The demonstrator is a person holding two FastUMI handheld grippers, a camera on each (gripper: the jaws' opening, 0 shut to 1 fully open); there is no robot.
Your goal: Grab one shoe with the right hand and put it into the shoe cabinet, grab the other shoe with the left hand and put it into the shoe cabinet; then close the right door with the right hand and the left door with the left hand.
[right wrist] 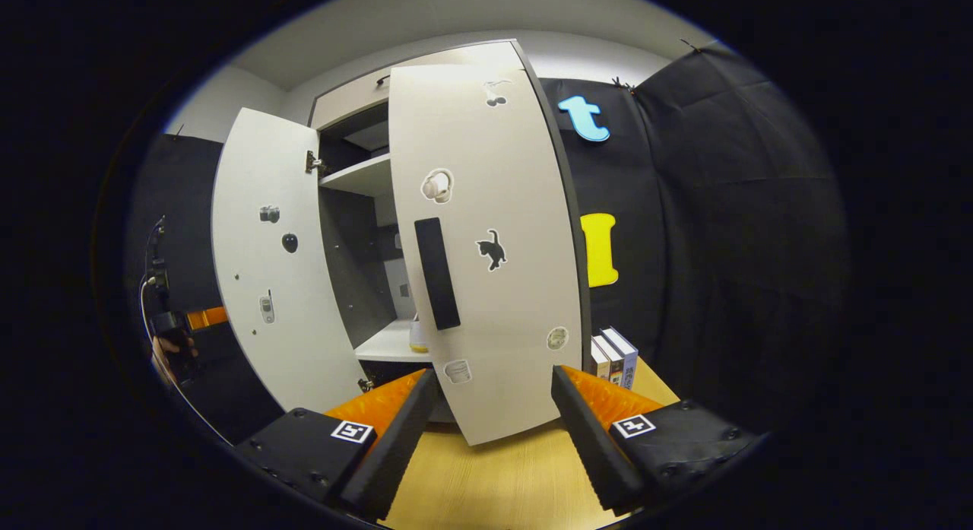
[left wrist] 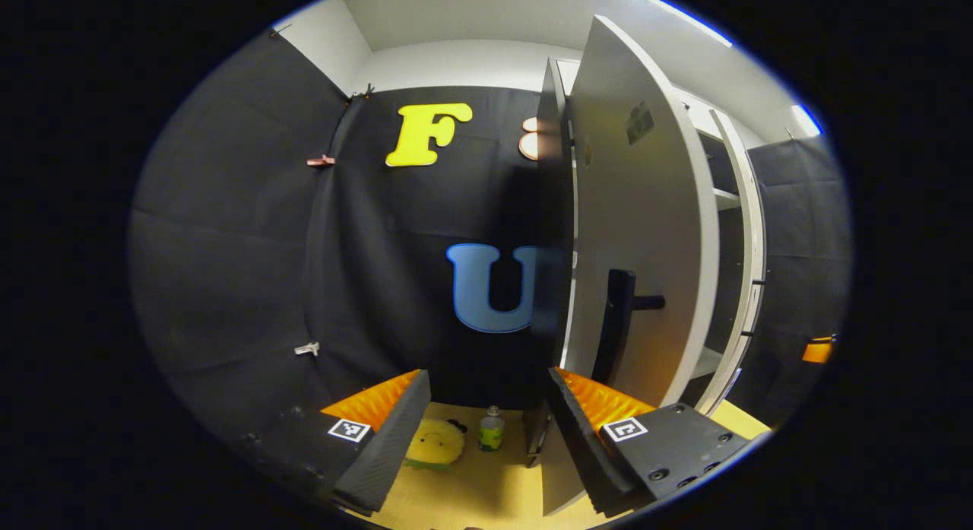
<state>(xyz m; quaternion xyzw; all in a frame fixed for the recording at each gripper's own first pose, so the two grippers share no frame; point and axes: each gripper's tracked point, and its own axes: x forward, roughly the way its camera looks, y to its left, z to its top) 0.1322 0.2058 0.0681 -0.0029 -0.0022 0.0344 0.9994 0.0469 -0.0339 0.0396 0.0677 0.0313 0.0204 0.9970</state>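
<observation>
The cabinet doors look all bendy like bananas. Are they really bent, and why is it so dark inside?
Probably not bent: in the right gripper view the fisheye lens bows the right door and left door; in the left gripper view the left door curves too. Light falls from above, so the cabinet's inside sits in shadow.

Wooden floor (left wrist: 486,488), yellow plush (left wrist: 435,443), bottle (left wrist: 492,430), books (right wrist: 616,357)
</observation>
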